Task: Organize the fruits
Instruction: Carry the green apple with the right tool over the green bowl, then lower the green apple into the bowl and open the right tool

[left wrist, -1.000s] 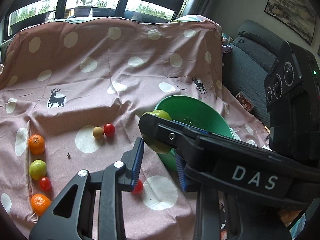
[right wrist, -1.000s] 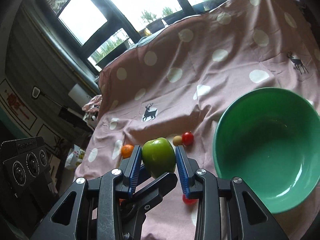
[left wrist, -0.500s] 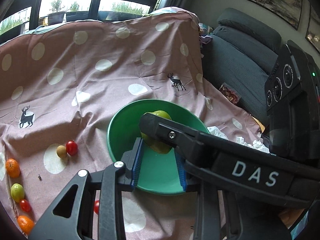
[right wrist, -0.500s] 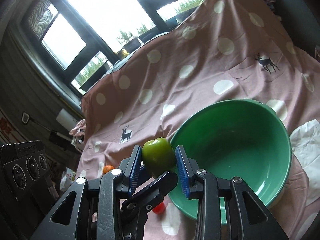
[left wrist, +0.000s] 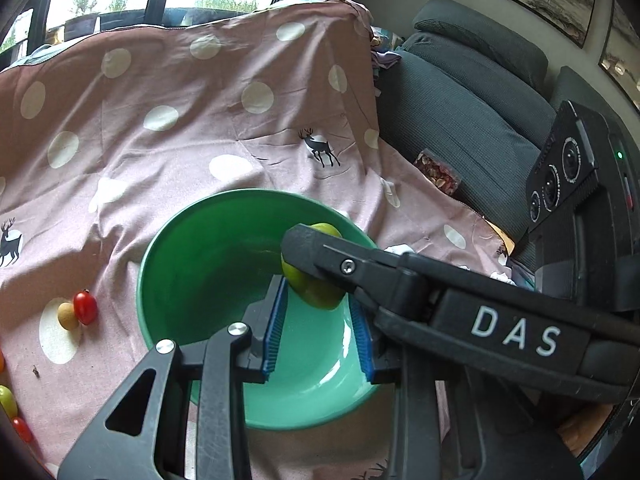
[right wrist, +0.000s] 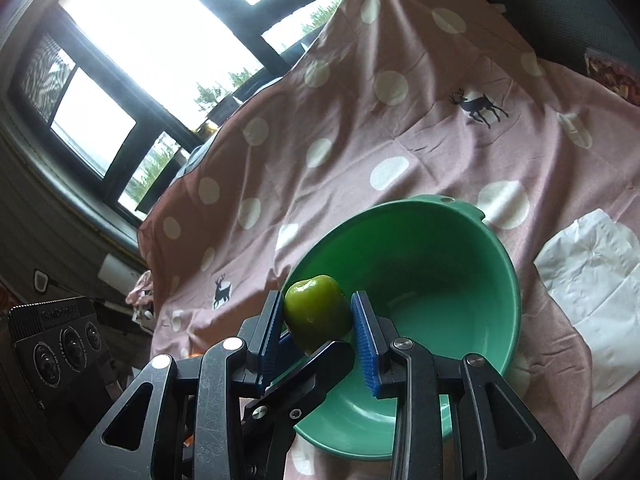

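My right gripper [right wrist: 318, 322] is shut on a green apple [right wrist: 316, 312] and holds it above the near left rim of a green bowl [right wrist: 460, 248]. The bowl's inside shows nothing in it. In the left wrist view the apple [left wrist: 316, 294] shows beyond my left gripper [left wrist: 318, 322], under the right gripper's black finger. My left gripper is open and empty, its blue pads [left wrist: 274, 328] over the bowl [left wrist: 192, 264]. A red cherry tomato [left wrist: 85, 306] and a small tan fruit [left wrist: 67, 315] lie left of the bowl.
A pink polka-dot cloth [left wrist: 180, 128] covers the table. A green fruit [left wrist: 7, 400] and another red tomato [left wrist: 22, 429] lie at the left edge. A white tissue [right wrist: 592, 276] lies right of the bowl. A dark sofa [left wrist: 460, 92] stands at the right.
Both grippers have moved right, from above the loose fruits to above the green bowl. The apple has stayed in the right gripper. The left gripper has stayed open.
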Demonstrator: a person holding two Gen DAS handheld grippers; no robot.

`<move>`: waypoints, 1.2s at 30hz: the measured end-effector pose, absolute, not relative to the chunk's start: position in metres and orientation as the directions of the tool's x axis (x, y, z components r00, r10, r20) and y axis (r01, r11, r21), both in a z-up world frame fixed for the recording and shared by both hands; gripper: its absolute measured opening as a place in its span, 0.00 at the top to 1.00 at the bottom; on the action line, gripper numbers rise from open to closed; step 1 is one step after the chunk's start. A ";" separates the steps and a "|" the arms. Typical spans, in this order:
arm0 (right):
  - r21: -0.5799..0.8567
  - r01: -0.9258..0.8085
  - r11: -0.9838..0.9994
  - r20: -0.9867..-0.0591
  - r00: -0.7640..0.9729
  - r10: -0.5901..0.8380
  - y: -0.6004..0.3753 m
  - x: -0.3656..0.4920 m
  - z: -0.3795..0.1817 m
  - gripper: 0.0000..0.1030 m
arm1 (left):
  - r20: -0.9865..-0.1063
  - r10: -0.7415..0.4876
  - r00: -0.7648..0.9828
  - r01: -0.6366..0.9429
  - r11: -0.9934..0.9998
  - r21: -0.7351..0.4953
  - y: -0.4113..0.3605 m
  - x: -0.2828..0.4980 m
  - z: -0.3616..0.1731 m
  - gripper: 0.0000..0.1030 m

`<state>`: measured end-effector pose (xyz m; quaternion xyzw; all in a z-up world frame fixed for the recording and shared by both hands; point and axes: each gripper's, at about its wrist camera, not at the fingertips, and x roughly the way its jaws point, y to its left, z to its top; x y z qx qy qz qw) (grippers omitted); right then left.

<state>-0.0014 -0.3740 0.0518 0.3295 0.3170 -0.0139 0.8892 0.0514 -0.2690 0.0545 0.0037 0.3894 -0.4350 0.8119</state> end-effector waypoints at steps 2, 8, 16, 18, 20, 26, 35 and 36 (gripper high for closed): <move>0.575 0.250 0.779 -0.580 0.796 0.173 -0.378 -0.002 0.050 0.65 | -0.639 -0.705 0.308 0.713 0.616 -0.336 -0.274 0.052 0.053 0.70; 0.572 0.286 0.769 -0.599 0.786 0.153 -0.387 -0.004 0.045 0.65 | -0.647 -0.712 0.272 0.720 0.597 -0.354 -0.283 0.054 0.047 0.70; 0.561 0.326 0.761 -0.624 0.770 0.130 -0.396 -0.005 0.040 0.65 | -0.656 -0.718 0.232 0.725 0.578 -0.376 -0.294 0.056 0.040 0.70; 0.561 0.333 0.757 -0.629 0.767 0.129 -0.398 -0.005 0.038 0.65 | -0.660 -0.717 0.225 0.725 0.576 -0.378 -0.297 0.058 0.039 0.70; 0.559 0.341 0.755 -0.634 0.763 0.125 -0.400 -0.005 0.036 0.65 | -0.662 -0.718 0.216 0.725 0.572 -0.384 -0.298 0.059 0.036 0.70; 0.544 0.365 0.755 -0.656 0.747 0.111 -0.405 -0.004 0.033 0.65 | -0.669 -0.719 0.189 0.726 0.561 -0.398 -0.304 0.060 0.030 0.70; 0.529 0.396 0.750 -0.683 0.724 0.100 -0.409 -0.005 0.027 0.65 | -0.680 -0.715 0.161 0.722 0.555 -0.413 -0.312 0.060 0.023 0.70; 0.528 0.401 0.749 -0.688 0.719 0.100 -0.410 -0.005 0.027 0.65 | -0.682 -0.714 0.157 0.722 0.555 -0.414 -0.313 0.060 0.022 0.70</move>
